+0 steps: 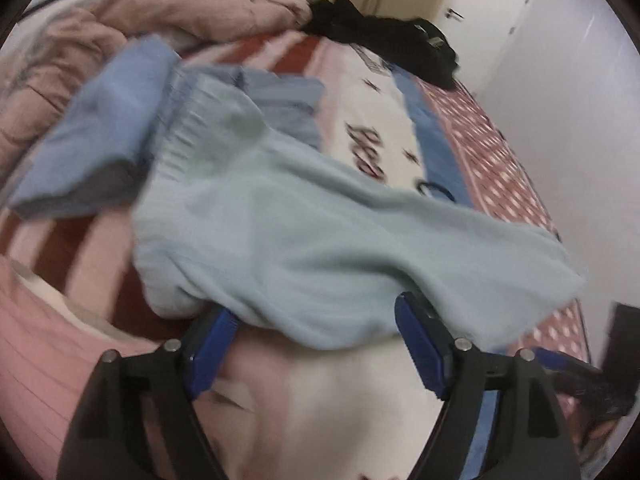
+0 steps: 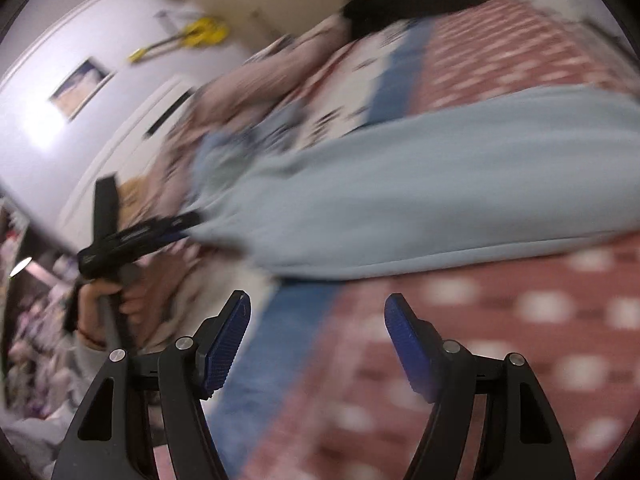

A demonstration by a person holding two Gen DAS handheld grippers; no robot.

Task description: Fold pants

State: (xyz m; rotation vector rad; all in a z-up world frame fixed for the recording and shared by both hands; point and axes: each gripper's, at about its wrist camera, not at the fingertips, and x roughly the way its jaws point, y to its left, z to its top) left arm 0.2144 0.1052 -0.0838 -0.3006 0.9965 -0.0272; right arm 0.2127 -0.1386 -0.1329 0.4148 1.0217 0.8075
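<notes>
Left wrist view shows the pale blue pants (image 1: 304, 232) lying lengthwise on the patterned bedspread (image 1: 500, 152), apparently doubled leg over leg; judging by that, shorter crosswise folds remain. The left gripper (image 1: 320, 344) is spread, the cloth edge between its pads but unpinched. The right gripper (image 2: 318, 344) is spread over bare bedspread. Bedspread lettering is too blurred to read.

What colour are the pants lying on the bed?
Pale mint blue pants, clearest in the left wrist view.

Both the left gripper (image 1: 316, 320) and the right gripper (image 2: 318, 312) have black forked arms, silver round screws behind the jaws, and ribbed blue pads (image 2: 224, 348) lining them.
</notes>
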